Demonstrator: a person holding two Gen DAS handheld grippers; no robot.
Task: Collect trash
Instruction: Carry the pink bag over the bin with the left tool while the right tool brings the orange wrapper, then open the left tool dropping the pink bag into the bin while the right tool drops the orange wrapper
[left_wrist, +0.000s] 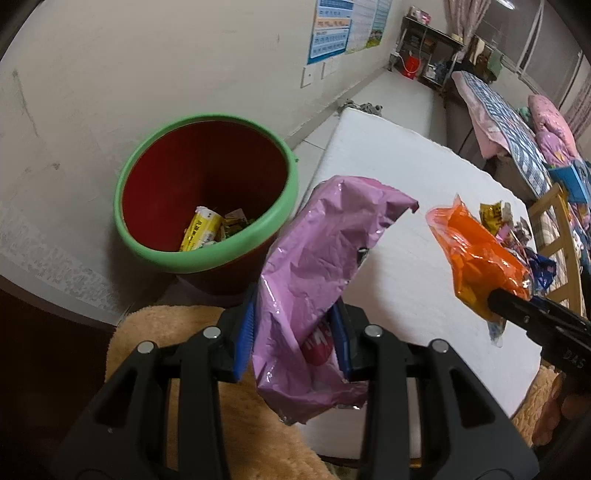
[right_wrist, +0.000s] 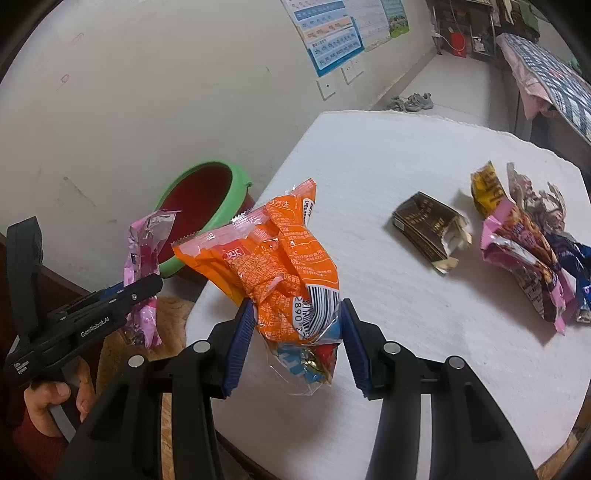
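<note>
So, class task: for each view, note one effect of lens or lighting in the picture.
Left wrist view: the fisheye bends the wall line, and glare shines on the pink bag. Right wrist view: dark corners ring the picture, and wrappers cast soft shadows on the white table.

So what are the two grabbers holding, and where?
Left gripper pinches the pink bag near its lower end. Right gripper pinches the orange wrapper near its bottom, by the barcode.

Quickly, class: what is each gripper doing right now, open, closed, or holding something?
Left gripper: closed on a crinkled pink plastic wrapper.
Right gripper: closed on a crumpled orange plastic snack packet.
</note>
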